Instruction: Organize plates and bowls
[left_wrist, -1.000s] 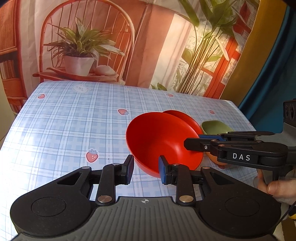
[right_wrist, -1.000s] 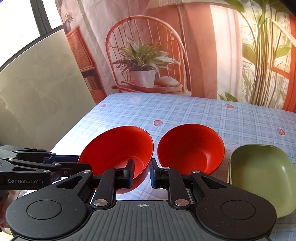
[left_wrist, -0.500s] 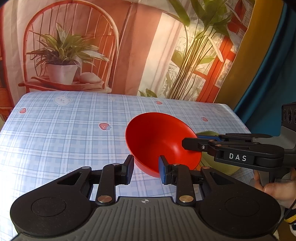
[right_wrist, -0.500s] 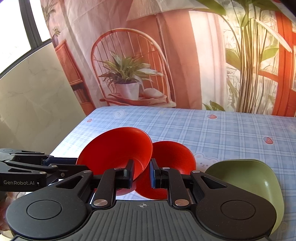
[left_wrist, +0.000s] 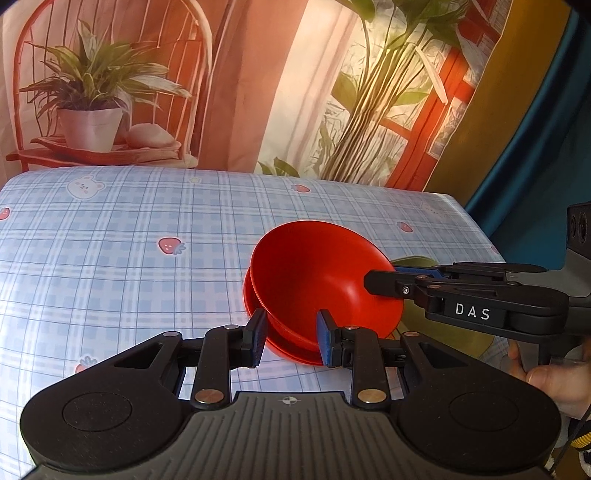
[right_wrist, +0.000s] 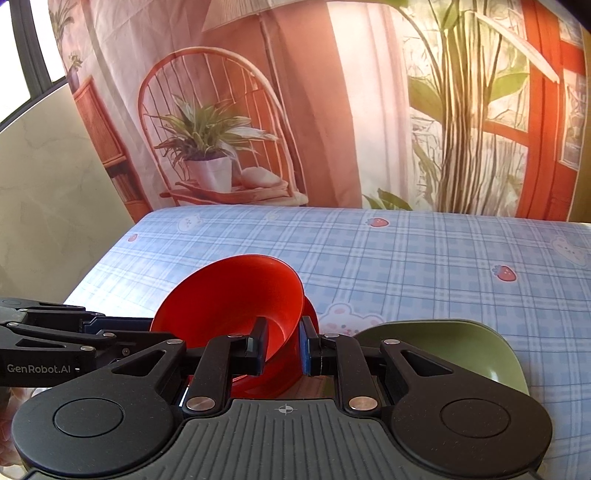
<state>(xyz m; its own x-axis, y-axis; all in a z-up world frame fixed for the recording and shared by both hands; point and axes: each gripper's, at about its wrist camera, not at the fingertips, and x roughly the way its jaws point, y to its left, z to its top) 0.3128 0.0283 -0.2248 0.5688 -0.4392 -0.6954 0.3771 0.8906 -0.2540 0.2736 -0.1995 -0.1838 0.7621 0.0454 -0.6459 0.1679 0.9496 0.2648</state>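
A red bowl (left_wrist: 317, 273) is held tilted by both grippers, directly over a second red bowl (left_wrist: 258, 314) that rests on the table. My left gripper (left_wrist: 290, 338) is shut on its near rim. My right gripper (right_wrist: 282, 345) is shut on the opposite rim and shows in the left wrist view (left_wrist: 384, 282) from the right. In the right wrist view the held bowl (right_wrist: 229, 299) leans left and hides most of the lower bowl (right_wrist: 310, 317). A green bowl (right_wrist: 454, 350) sits just right of them.
The table (left_wrist: 110, 236) wears a blue plaid cloth with strawberry prints. Its right edge (left_wrist: 480, 236) lies close to the bowls. A printed backdrop hangs behind the far edge. The left gripper's body (right_wrist: 55, 343) reaches in at the left of the right wrist view.
Both grippers carried the held red bowl to the right, from beside the second red bowl to directly over it, where it now tilts into it.
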